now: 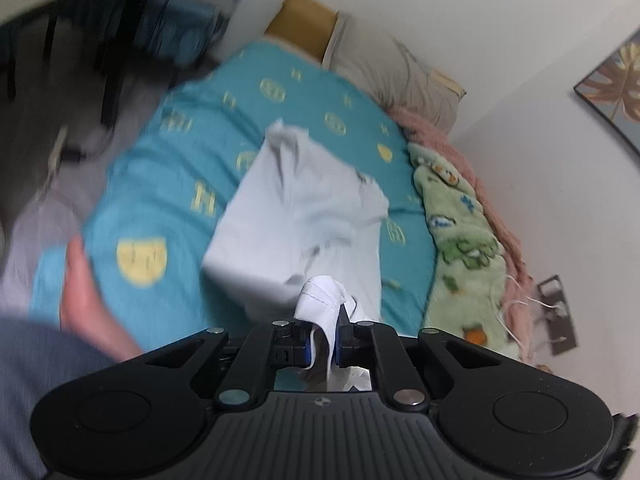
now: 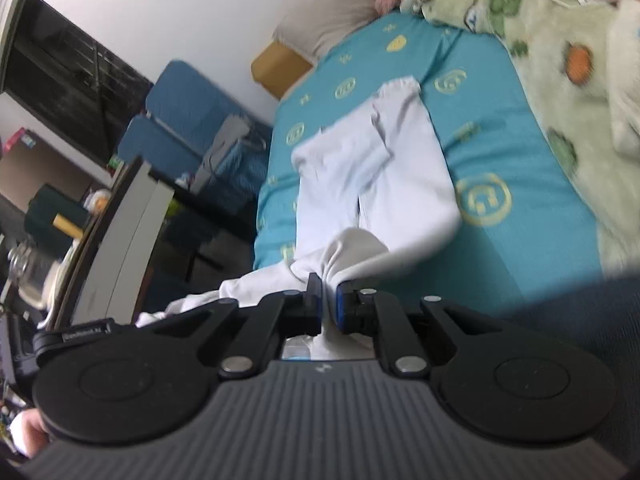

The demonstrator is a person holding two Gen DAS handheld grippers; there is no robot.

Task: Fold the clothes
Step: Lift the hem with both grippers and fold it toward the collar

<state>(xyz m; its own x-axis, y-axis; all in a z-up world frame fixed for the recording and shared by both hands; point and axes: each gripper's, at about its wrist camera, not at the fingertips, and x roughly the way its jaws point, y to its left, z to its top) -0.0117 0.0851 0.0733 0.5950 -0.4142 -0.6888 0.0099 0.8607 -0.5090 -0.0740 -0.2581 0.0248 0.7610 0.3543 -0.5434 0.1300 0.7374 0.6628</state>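
Note:
A white garment (image 1: pixel 304 208) lies stretched over a teal bed sheet (image 1: pixel 168 184) with yellow prints. My left gripper (image 1: pixel 323 320) is shut on a bunched hem of the garment near its close end. In the right wrist view the same garment (image 2: pixel 380 160) runs away from me across the sheet (image 2: pixel 500 120). My right gripper (image 2: pixel 329 296) is shut on a gathered fold of it, and the cloth is pulled taut from the jaws. Both views are motion-blurred.
A green fleece blanket (image 1: pixel 460 232) and a pink one (image 1: pixel 472 168) lie along the wall side of the bed, with grey pillows (image 1: pixel 400 76) at the head. A bare hand (image 1: pixel 84 292) rests at the bed's left edge. Blue chairs (image 2: pixel 180 120) and cluttered furniture stand beside the bed.

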